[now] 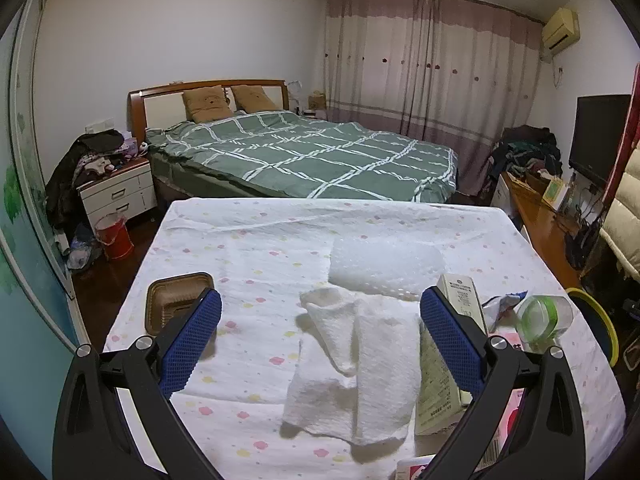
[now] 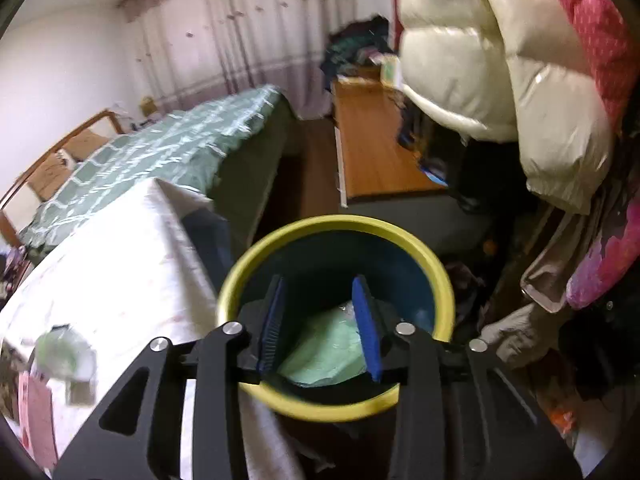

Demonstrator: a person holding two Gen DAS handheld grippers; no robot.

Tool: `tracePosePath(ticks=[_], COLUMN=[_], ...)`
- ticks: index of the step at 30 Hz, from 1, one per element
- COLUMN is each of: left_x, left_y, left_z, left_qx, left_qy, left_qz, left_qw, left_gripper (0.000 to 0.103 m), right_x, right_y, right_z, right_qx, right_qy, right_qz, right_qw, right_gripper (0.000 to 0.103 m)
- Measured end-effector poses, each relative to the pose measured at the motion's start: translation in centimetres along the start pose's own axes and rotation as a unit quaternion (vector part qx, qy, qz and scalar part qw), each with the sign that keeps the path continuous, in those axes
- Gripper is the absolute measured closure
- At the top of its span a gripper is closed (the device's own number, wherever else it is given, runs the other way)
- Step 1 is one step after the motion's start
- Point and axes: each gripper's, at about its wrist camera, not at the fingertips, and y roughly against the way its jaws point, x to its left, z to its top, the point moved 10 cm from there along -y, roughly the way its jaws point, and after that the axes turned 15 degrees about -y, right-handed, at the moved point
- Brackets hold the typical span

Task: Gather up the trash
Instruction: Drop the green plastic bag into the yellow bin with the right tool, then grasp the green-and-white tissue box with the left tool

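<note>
The left gripper (image 1: 320, 344) hangs above the worktop (image 1: 248, 240), which is draped in a white cloth dotted with small flowers; its blue-padded fingers (image 1: 192, 344) are spread wide with nothing gripped. A crumpled white paper towel (image 1: 352, 368) lies on the cloth between them. At 12 o'clock from the towel sits a sheet of white bubble wrap (image 1: 384, 266), at 9 to 10 o'clock an empty brown plastic tray (image 1: 172, 300), and at 3 o'clock a white printed carton (image 1: 444, 368), partly hidden by the right-hand finger. Beyond the carton, near the worktop's edge, a clear plastic bottle with a green label (image 1: 544, 316) lies on its side beside a crumpled wrapper (image 1: 500, 306).

The right gripper (image 2: 320, 332) points down into a yellow-rimmed, dark blue trash bin (image 2: 280, 236) just beside the worktop. Its fingers (image 2: 366, 336) are partly parted and grasp nothing; a pale green piece of trash (image 2: 324, 352) lies inside the bin below them.
</note>
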Motion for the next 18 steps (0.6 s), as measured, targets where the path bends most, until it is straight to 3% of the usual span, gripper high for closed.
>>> tracePosePath(ticks=[4, 10, 11, 13, 18], left_x=[-1.7, -6.6, -7.3, -8.5, -9.8], left_y=[0.2, 1.7, 1.8, 1.8, 1.6], left_z=[0.2, 0.2, 0.1, -0.4, -2.1], left_qx=[0.002, 0.022, 0.031, 0.051, 0.091], left_qy=[-0.018, -0.063, -0.07, -0.078, -0.094], left_qz=[-0.017, -0.085, -0.092, -0.102, -0.112], left_qw=[0.9997, 0.9941, 0.9928, 0.9904, 0.9851], left_gripper=[0.005, 0.007, 0.01, 0.025, 0.041], right_x=[2.4, 3.2, 3.2, 3.3, 3.0], right_y=[1.6, 3.2, 3.5, 3.7, 4.0], right_z=[-2.0, -2.4, -2.3, -2.2, -2.0], right_qx=[-0.023, -0.051, -0.058, -0.063, -0.068], right_qy=[0.038, 0.056, 0.057, 0.058, 0.049], right_qz=[0.02, 0.03, 0.031, 0.033, 0.042], right_qw=[0.999, 0.997, 0.996, 0.996, 0.996], right_gripper=[0.068, 0.068, 0.068, 0.067, 0.067])
